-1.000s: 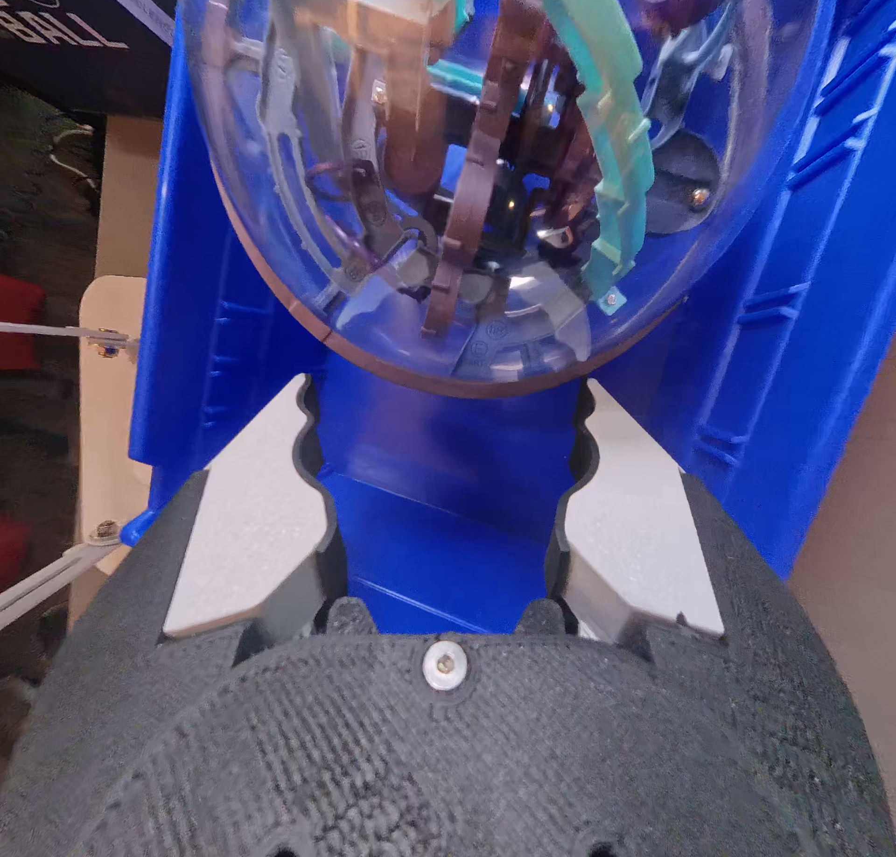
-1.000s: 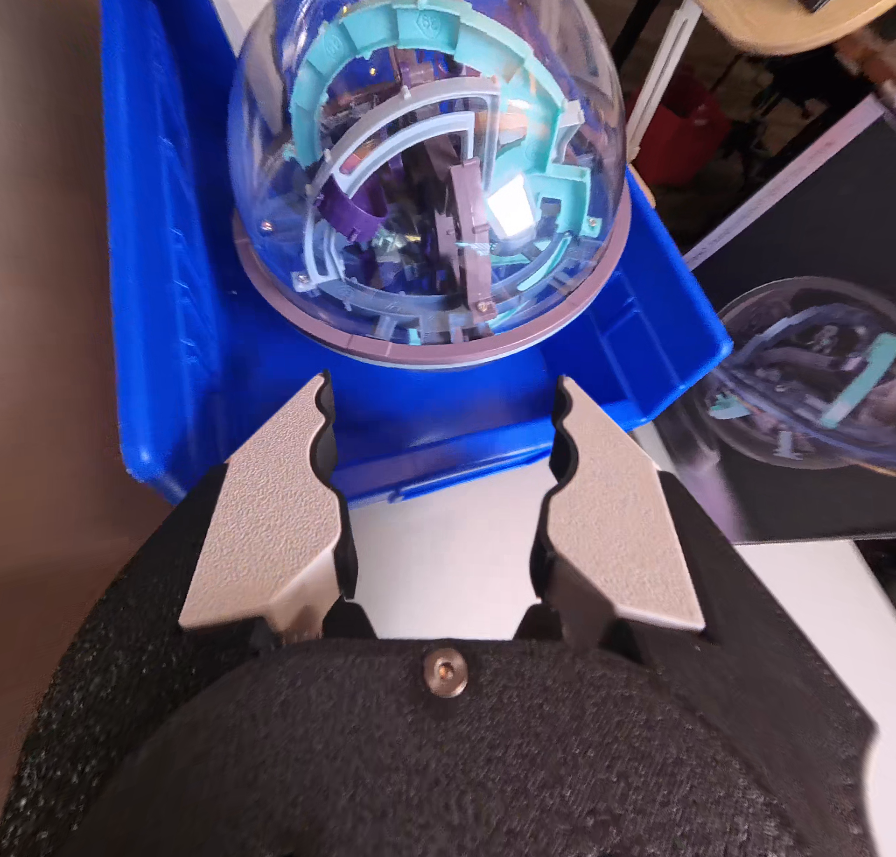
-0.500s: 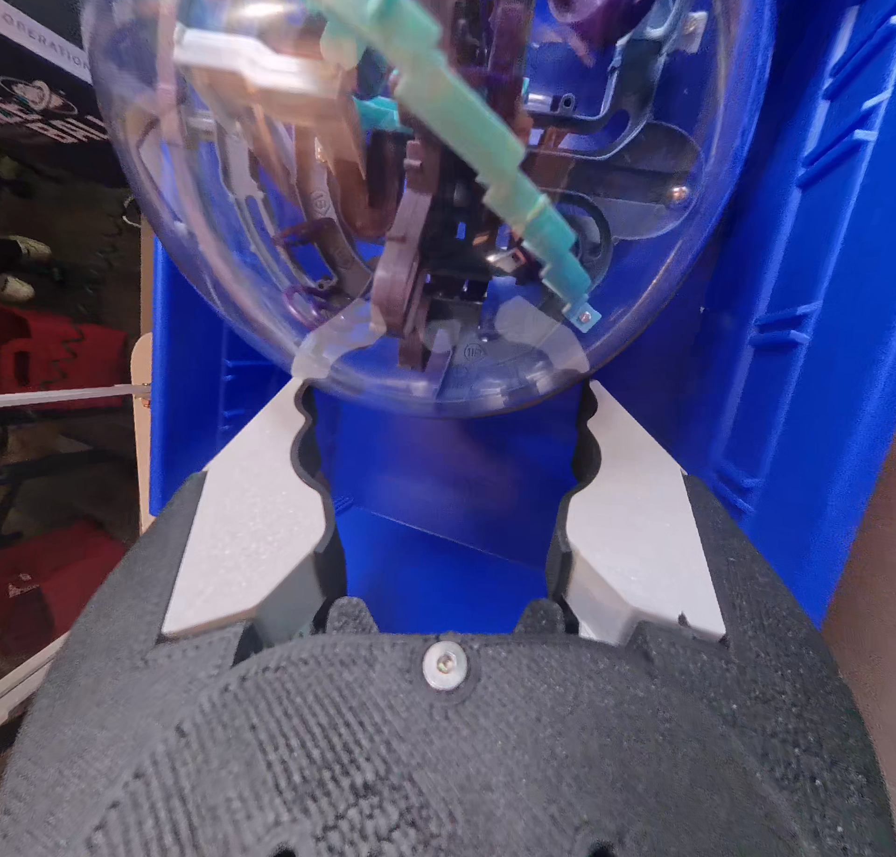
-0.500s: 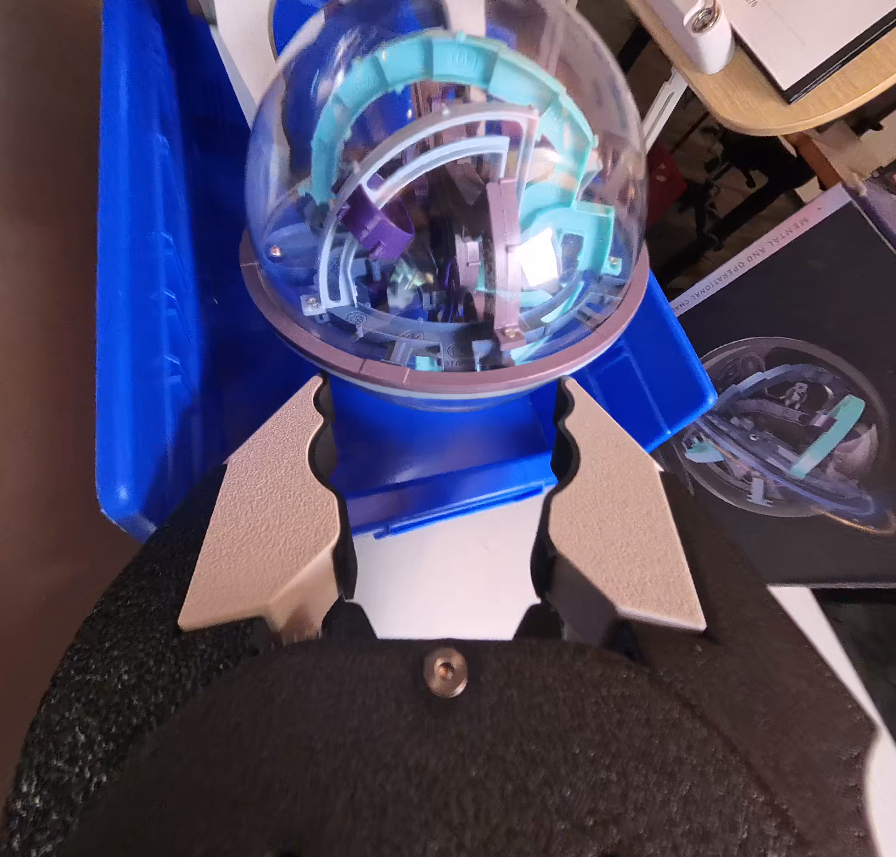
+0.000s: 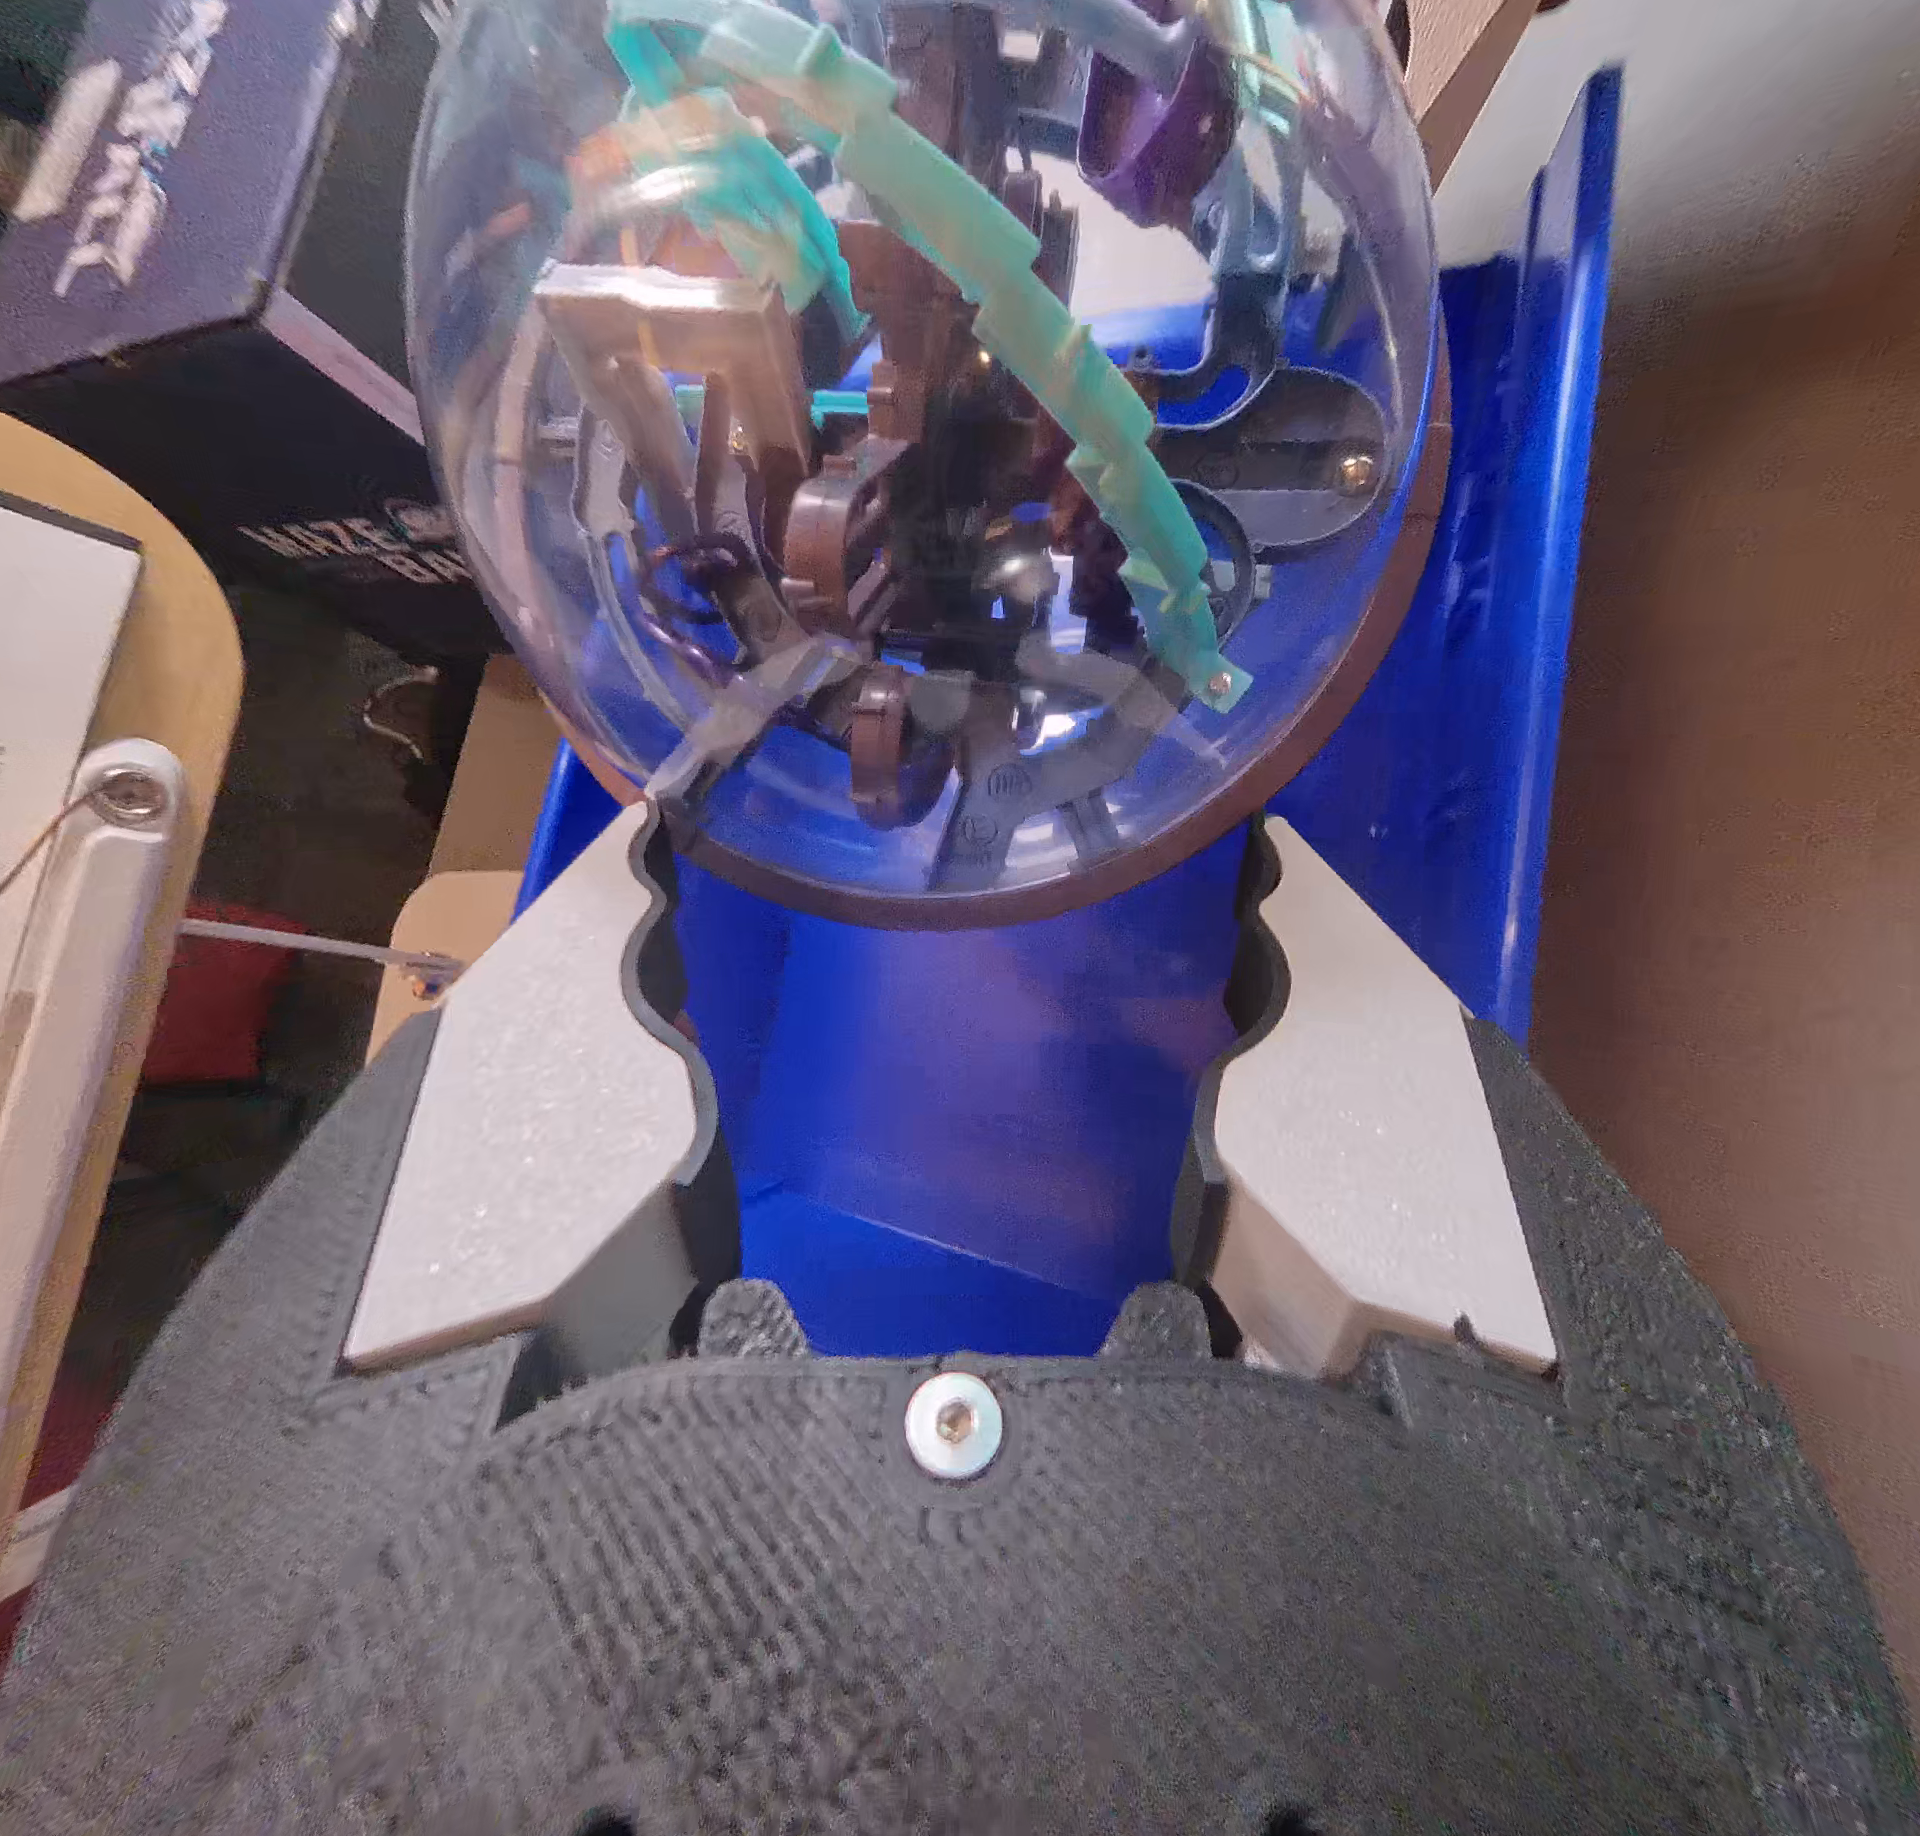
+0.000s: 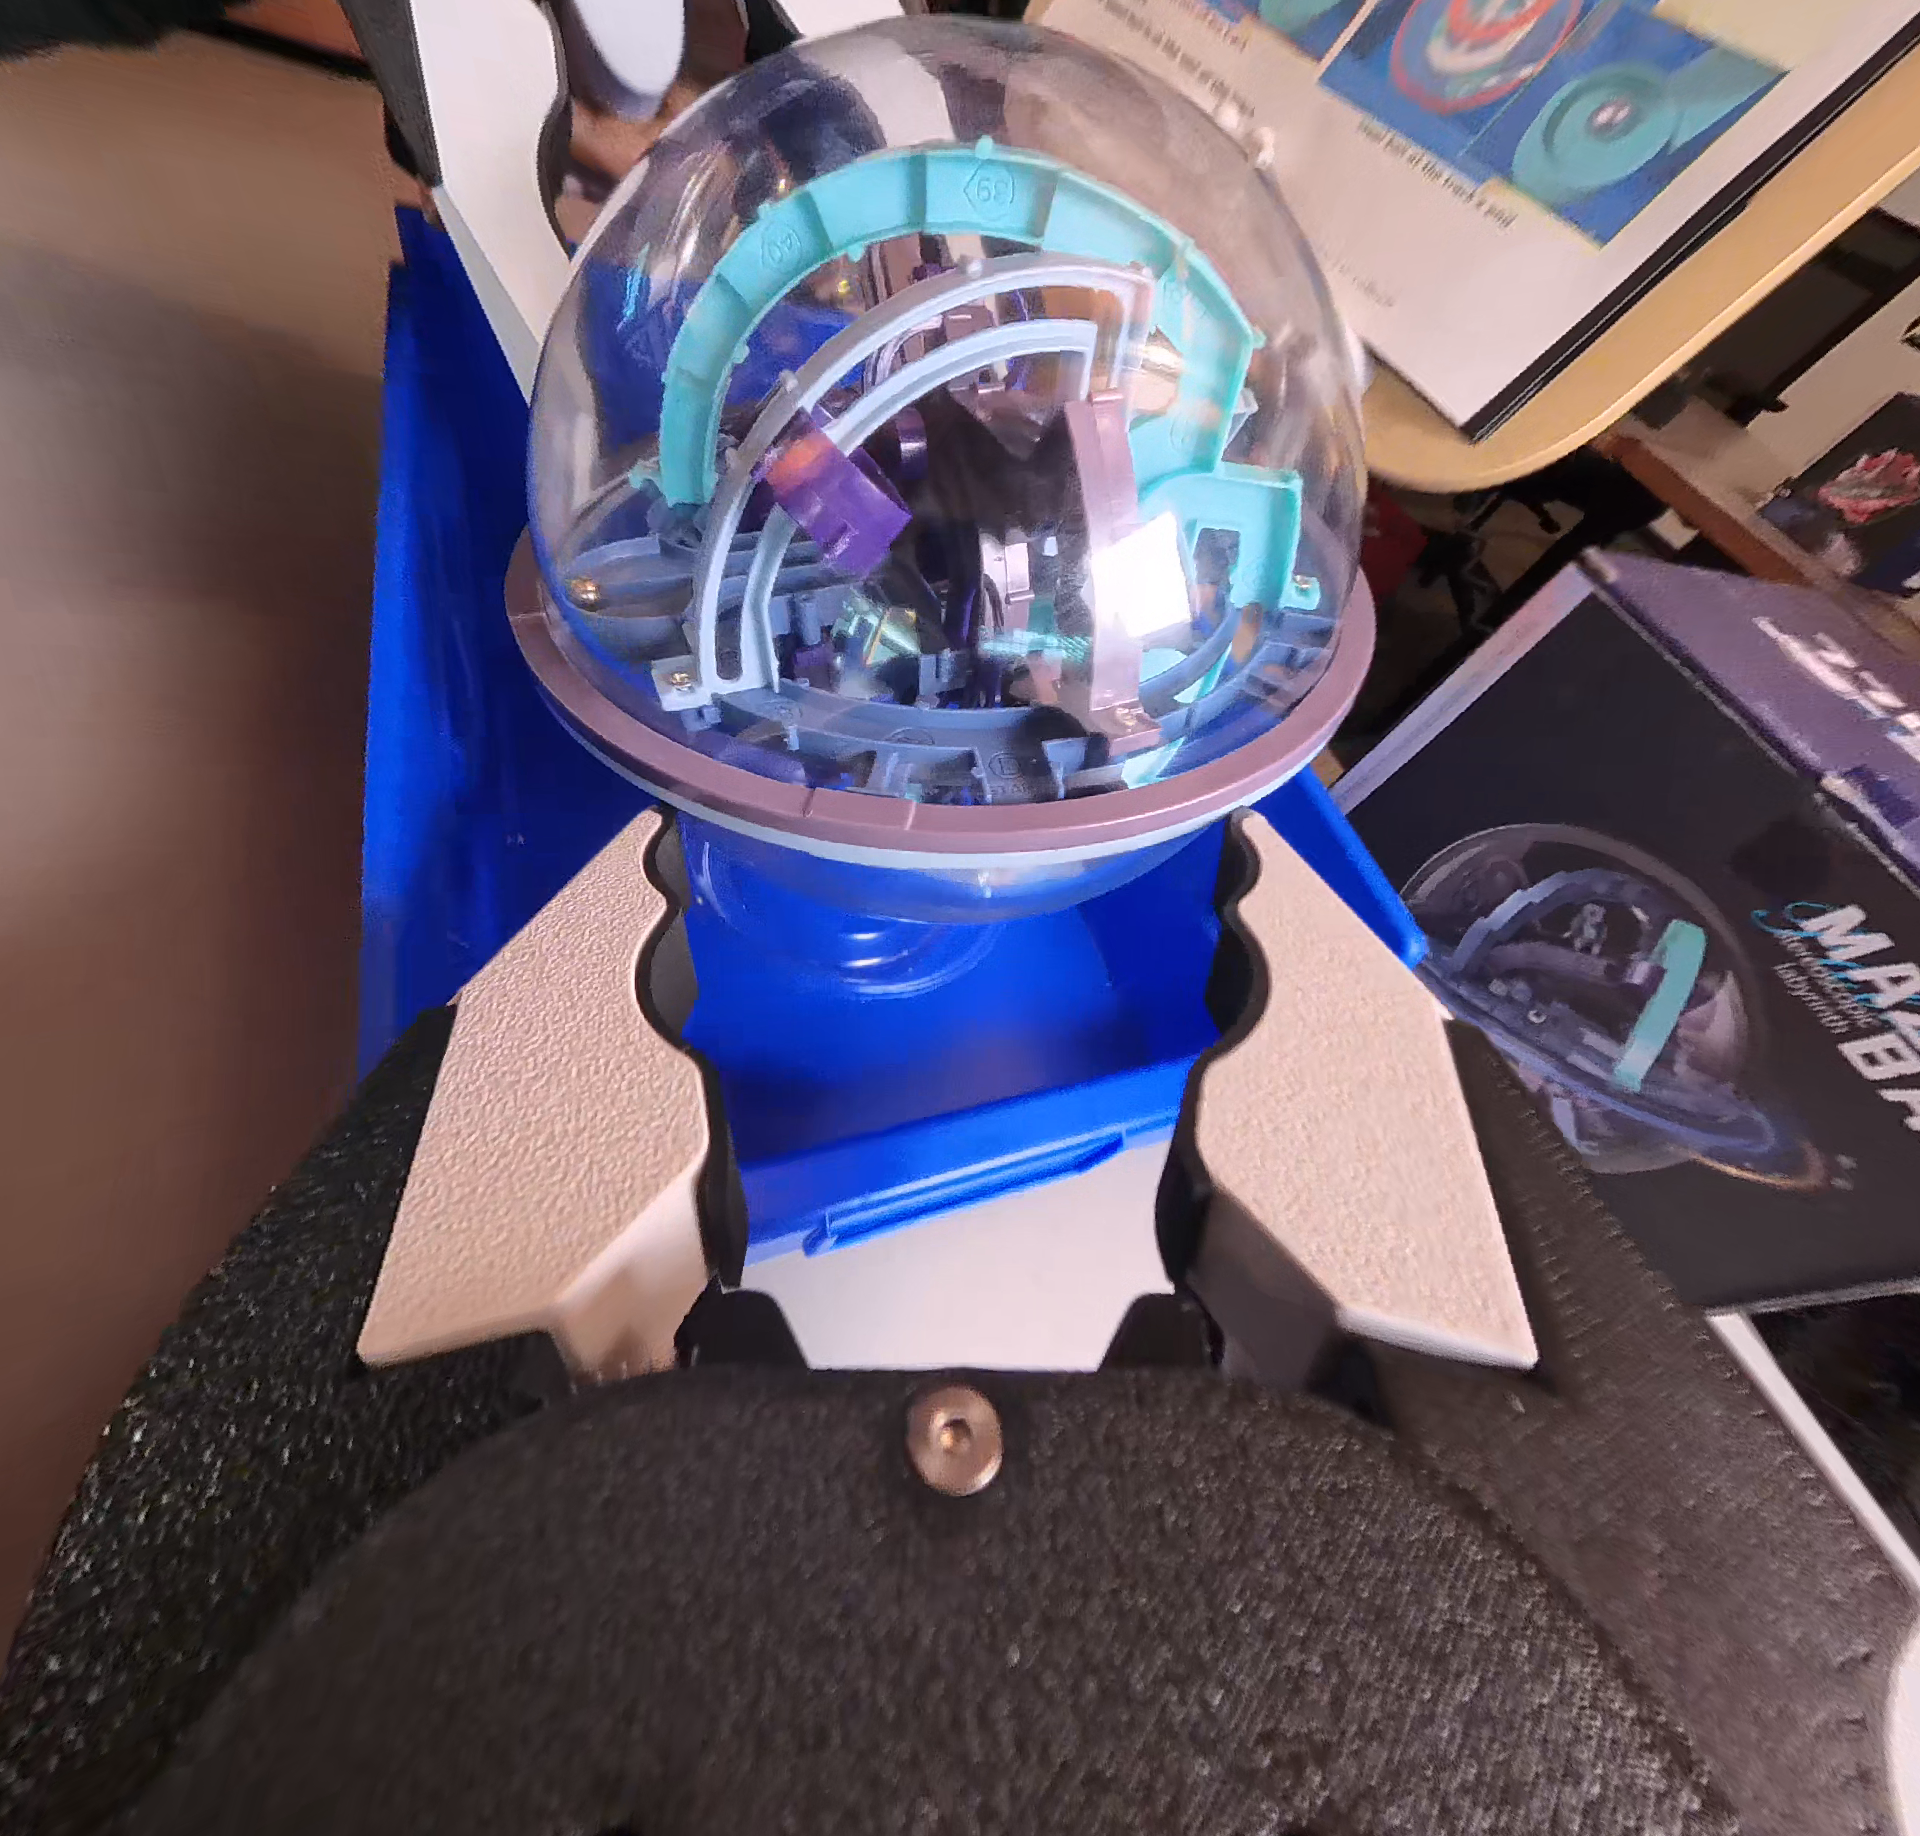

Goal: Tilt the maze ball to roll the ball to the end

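Lying beside the maze ball (image 6: 935, 498), a printed (dark) box (image 6: 1662, 955).

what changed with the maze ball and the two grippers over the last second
The maze ball came up out of the blue bin and now hangs above its floor, with its ring turned closer to level in the right wrist view. More of the dark box and a printed page came into view. The left gripper and right gripper stayed wide at the ball's sides.
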Tool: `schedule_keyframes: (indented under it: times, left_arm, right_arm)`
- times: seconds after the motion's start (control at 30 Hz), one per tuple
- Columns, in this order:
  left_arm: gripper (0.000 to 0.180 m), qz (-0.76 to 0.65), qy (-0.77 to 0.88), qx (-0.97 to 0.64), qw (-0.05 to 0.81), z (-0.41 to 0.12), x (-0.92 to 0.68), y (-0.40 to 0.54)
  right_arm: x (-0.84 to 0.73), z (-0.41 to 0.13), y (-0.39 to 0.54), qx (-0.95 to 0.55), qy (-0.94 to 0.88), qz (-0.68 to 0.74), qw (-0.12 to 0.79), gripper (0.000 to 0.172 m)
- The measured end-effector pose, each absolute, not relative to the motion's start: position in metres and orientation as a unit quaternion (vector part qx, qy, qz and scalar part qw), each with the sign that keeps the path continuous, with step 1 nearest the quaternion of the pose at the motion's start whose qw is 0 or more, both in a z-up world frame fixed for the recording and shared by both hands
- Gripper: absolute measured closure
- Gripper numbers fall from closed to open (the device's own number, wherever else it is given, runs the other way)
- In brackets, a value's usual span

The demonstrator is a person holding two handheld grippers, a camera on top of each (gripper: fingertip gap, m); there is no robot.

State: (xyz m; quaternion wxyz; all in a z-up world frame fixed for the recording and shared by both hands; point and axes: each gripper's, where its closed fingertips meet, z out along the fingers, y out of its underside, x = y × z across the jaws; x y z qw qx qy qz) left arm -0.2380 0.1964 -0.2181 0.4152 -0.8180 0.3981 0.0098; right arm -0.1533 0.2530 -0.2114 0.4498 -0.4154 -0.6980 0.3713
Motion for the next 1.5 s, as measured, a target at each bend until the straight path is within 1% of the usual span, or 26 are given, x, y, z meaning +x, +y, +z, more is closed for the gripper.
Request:
schedule_keyframes:
  times: [0.17,0.3,0.5,0.7,0.8,0.97,1.23,1.33,1.5]
  left_arm:
    - [0.073,-0.05,0.38,-0.79,0.479,-0.194,-0.224,0.192]
    - [0.065,-0.102,0.351,-0.745,0.558,-0.158,-0.212,0.185]
    - [0.062,-0.111,0.332,-0.688,0.636,-0.114,-0.196,0.164]
    - [0.059,-0.113,0.307,-0.644,0.692,-0.088,-0.177,0.132]
    - [0.054,-0.108,0.29,-0.638,0.705,-0.082,-0.169,0.12]
    - [0.05,-0.1,0.277,-0.622,0.725,-0.073,-0.148,0.097]
    - [0.037,-0.075,0.26,-0.559,0.783,-0.065,-0.099,0.06]
    - [0.035,-0.082,0.252,-0.55,0.792,-0.072,-0.084,0.047]
    - [0.035,-0.128,0.23,-0.573,0.777,-0.096,-0.075,0.036]
  right_arm:
    - [-0.147,-0.19,0.246,-0.404,-0.675,0.416,0.456,0.068]
    - [-0.142,-0.166,0.238,-0.386,-0.656,0.44,0.477,0.068]
    - [-0.133,-0.132,0.219,-0.36,-0.638,0.465,0.496,0.067]
    - [-0.121,-0.108,0.188,-0.336,-0.637,0.478,0.503,0.065]
    - [-0.116,-0.1,0.172,-0.329,-0.636,0.477,0.509,0.065]
    - [-0.1,-0.094,0.147,-0.328,-0.622,0.492,0.515,0.064]
    - [-0.059,-0.09,0.102,-0.319,-0.606,0.501,0.529,0.064]
    - [-0.044,-0.096,0.087,-0.319,-0.608,0.502,0.526,0.064]
    - [-0.028,-0.106,0.073,-0.313,-0.603,0.516,0.521,0.068]
